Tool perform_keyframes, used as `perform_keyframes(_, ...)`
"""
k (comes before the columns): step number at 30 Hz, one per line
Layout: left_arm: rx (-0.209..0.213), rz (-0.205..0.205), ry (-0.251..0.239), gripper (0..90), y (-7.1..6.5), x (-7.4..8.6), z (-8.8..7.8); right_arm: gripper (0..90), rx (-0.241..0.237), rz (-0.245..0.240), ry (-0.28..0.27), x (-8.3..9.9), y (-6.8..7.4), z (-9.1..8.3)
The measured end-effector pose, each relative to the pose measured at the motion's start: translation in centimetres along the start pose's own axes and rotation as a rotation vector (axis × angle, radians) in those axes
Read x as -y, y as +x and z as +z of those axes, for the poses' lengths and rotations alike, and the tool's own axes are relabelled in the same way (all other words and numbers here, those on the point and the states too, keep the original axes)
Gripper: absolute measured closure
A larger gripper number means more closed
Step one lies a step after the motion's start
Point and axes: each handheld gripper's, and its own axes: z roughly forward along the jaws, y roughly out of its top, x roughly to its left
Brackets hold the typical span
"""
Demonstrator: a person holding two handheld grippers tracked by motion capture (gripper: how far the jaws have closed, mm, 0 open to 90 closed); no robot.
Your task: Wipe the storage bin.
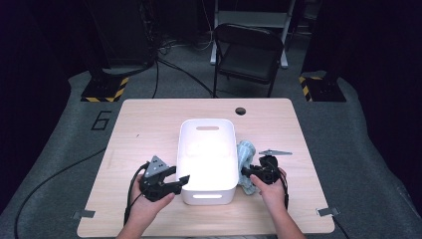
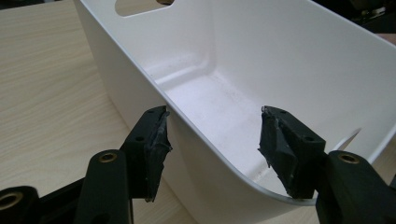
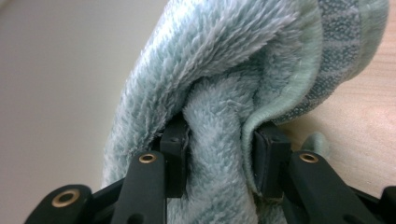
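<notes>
— Where's the towel (image 1: 246,160) right now?

— Bunched on the worktop (image 1: 139,124), just beside the right-hand wall of the white bin (image 1: 185,149). The right gripper (image 1: 247,171) has its jaws clamped on a thick fold of it; in the right gripper view the pile bulges out above the pads (image 3: 173,149).

— And the left gripper (image 1: 181,181)?

— Jaws wide, straddling the bin's near left rim (image 2: 205,140), one pad outside the wall, one inside, neither pressing that I can see.

— So what does the lift turn on?

— The bin's opening lies to the left of the towel and above it, past that wall. The right hand is the nearer one; I'd guess it goes up and over.
</notes>
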Motion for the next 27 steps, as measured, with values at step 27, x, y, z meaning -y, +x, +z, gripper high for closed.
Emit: perform_keyframes(27,-0.028,-0.054,0.052,46.0,2.3,0.3,-2.7,56.2,-0.044,-0.097,-0.011,-1.7,1.6,2.9)
